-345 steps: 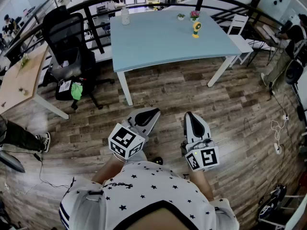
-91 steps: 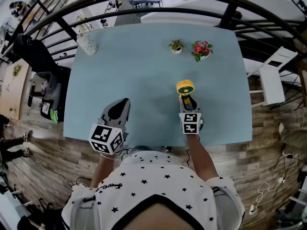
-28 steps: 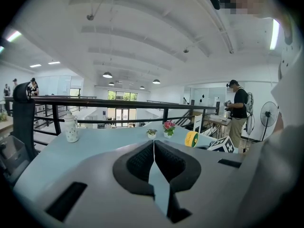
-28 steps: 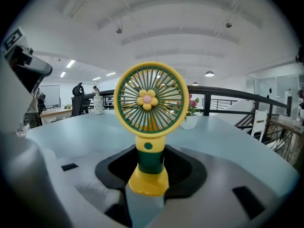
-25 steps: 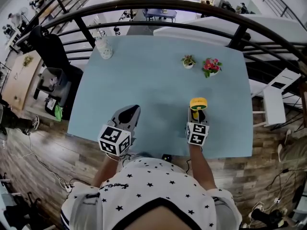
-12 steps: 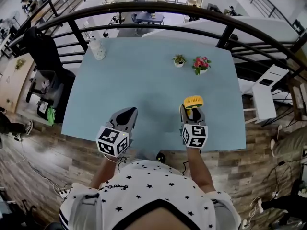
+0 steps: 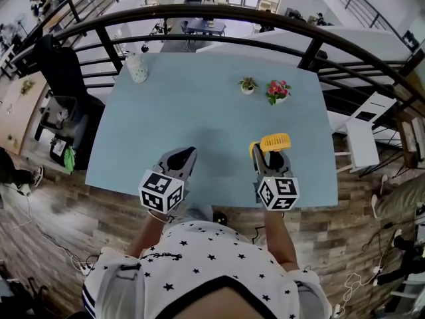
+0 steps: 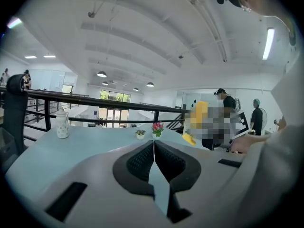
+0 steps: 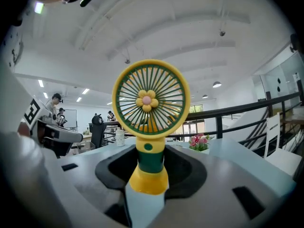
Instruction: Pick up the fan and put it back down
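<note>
The small yellow and green fan (image 9: pixel 150 127) stands upright between the jaws of my right gripper (image 9: pixel 150 167), which is shut on its green stem and yellow base. In the head view the fan (image 7: pixel 273 143) is lifted off the light blue table (image 7: pixel 199 105), over its near right part, with my right gripper (image 7: pixel 271 159) below it in the picture. My left gripper (image 7: pixel 182 158) hovers over the table's near edge, its jaws (image 8: pixel 154 158) shut with nothing between them. The fan (image 8: pixel 199 115) shows partly at the right of the left gripper view.
Two small potted plants (image 7: pixel 248 84) (image 7: pixel 277 89) stand at the table's far right and a white bottle (image 7: pixel 137 67) at its far left. A black railing (image 7: pixel 219 15) curves behind the table. A white chair (image 7: pixel 362 135) stands to the right, a black office chair (image 7: pixel 60 65) to the left.
My right gripper has risen with the fan in it, so the fan now looks bigger and closer in the head view. My left gripper has shifted slightly.
</note>
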`<state>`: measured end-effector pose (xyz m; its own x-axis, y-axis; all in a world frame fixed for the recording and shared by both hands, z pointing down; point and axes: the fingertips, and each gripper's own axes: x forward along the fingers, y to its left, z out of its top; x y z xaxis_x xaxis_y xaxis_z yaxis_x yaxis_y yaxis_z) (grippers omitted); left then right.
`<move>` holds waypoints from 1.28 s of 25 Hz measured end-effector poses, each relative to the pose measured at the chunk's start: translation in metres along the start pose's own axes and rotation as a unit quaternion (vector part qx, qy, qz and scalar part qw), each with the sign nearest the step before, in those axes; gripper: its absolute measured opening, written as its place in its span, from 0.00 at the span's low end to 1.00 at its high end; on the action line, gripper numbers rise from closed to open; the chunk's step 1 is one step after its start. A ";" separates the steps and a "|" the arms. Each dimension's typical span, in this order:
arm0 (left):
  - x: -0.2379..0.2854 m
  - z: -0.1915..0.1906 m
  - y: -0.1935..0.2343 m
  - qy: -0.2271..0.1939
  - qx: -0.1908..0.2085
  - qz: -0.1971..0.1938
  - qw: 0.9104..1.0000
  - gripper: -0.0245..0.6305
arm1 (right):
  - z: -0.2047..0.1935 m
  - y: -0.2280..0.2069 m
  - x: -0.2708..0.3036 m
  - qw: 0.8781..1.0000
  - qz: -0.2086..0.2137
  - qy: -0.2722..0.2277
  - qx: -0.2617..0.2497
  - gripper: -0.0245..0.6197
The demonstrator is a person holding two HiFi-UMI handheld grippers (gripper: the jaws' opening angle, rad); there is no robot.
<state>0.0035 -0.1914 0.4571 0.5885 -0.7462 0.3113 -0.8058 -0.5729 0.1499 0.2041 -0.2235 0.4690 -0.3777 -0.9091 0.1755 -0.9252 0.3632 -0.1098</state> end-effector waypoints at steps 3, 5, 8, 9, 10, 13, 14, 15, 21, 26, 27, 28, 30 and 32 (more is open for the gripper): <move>0.008 0.011 0.001 -0.004 0.006 -0.015 1.000 0.08 | 0.018 0.000 -0.002 1.000 -0.003 -0.013 0.000 0.30; 0.014 0.018 0.002 -0.005 0.010 -0.024 1.000 0.08 | 0.029 0.000 -0.002 1.000 -0.005 -0.020 0.000 0.30; 0.023 0.027 0.005 -0.008 0.017 -0.034 0.999 0.08 | 0.041 -0.002 -0.002 1.000 -0.011 -0.027 -0.001 0.30; 0.026 0.029 0.006 -0.008 0.019 -0.037 0.999 0.08 | 0.044 -0.003 -0.003 1.000 -0.013 -0.029 0.000 0.30; 0.028 0.031 0.007 -0.008 0.020 -0.041 0.999 0.08 | 0.047 -0.003 -0.003 0.999 -0.016 -0.030 0.001 0.30; 0.034 0.038 0.009 -0.013 0.022 -0.052 0.998 0.08 | 0.056 -0.005 -0.004 0.999 -0.020 -0.036 0.006 0.30; 0.037 0.039 0.009 -0.014 0.022 -0.054 0.998 0.08 | 0.060 -0.007 -0.005 0.999 -0.022 -0.039 0.008 0.30; 0.039 0.040 0.010 -0.014 0.022 -0.057 0.998 0.08 | 0.062 -0.008 -0.005 0.999 -0.023 -0.042 0.011 0.30; 0.042 0.040 0.017 -0.014 0.018 -0.062 0.998 0.08 | 0.067 -0.011 -0.009 0.998 -0.031 -0.049 0.018 0.30; 0.042 0.036 0.026 -0.010 0.013 -0.058 0.998 0.08 | 0.065 -0.006 -0.004 0.998 -0.029 -0.044 0.017 0.30; 0.042 0.036 0.026 -0.010 0.013 -0.059 0.998 0.08 | 0.065 -0.006 -0.004 0.998 -0.029 -0.044 0.017 0.30; 0.042 0.035 0.026 -0.010 0.012 -0.060 0.998 0.08 | 0.064 -0.005 -0.003 0.999 -0.029 -0.043 0.017 0.30; 0.042 0.034 0.026 -0.009 0.010 -0.060 0.998 0.08 | 0.063 -0.005 -0.003 0.999 -0.030 -0.041 0.016 0.30; 0.042 0.033 0.027 -0.008 0.010 -0.059 0.998 0.08 | 0.061 -0.005 -0.003 0.999 -0.031 -0.038 0.014 0.30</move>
<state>0.0088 -0.2489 0.4433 0.6804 -0.6781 0.2779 -0.7293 -0.6637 0.1662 0.2124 -0.2351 0.4090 -0.3140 -0.9433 0.1078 -0.9452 0.2999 -0.1292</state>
